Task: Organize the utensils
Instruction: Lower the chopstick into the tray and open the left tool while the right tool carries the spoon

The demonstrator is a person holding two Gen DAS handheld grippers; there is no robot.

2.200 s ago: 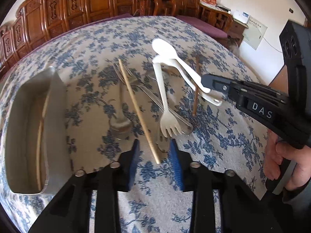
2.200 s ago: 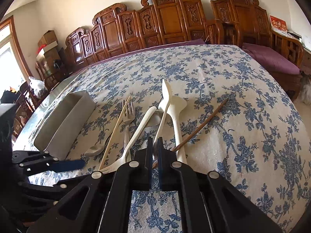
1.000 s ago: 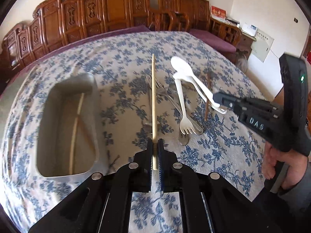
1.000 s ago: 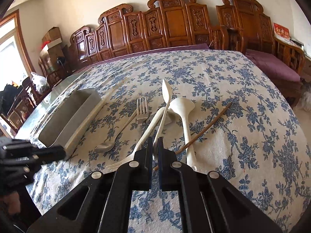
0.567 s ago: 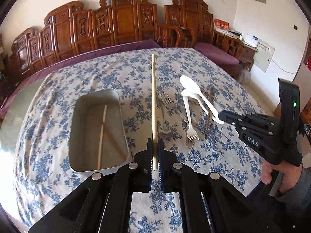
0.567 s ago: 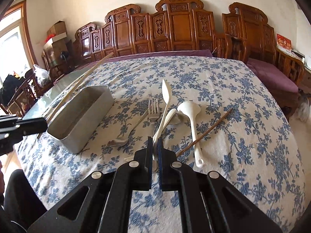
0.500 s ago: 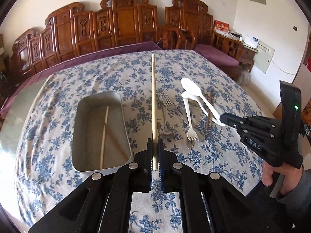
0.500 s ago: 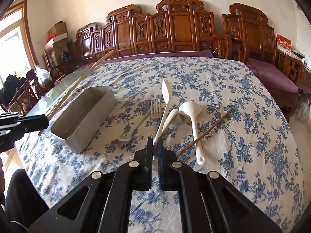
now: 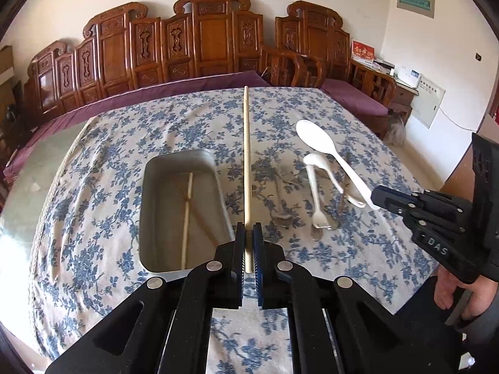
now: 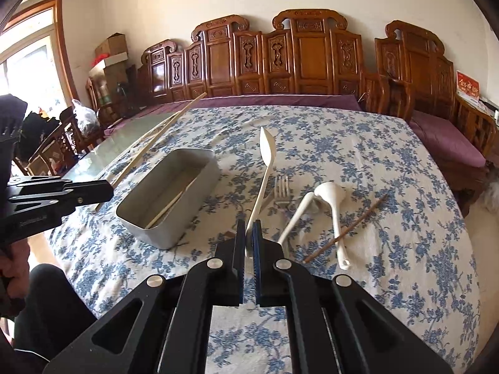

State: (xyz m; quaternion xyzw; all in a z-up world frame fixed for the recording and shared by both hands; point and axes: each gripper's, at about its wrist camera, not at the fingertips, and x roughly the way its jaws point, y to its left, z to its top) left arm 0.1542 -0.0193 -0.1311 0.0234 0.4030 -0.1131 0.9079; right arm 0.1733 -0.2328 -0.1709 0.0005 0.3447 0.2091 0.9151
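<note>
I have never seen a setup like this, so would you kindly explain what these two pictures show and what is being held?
A person holds two handheld pincers; each carries a camera that looks along its fingers, one picture per hand. The left gripper is shut on a pale wooden chopstick, lifted beside the metal tray, where another chopstick lies. The right gripper is shut on a white plastic spoon. On the flowered tablecloth lie a metal fork, a white ladle, a white plastic fork and a dark chopstick.
</note>
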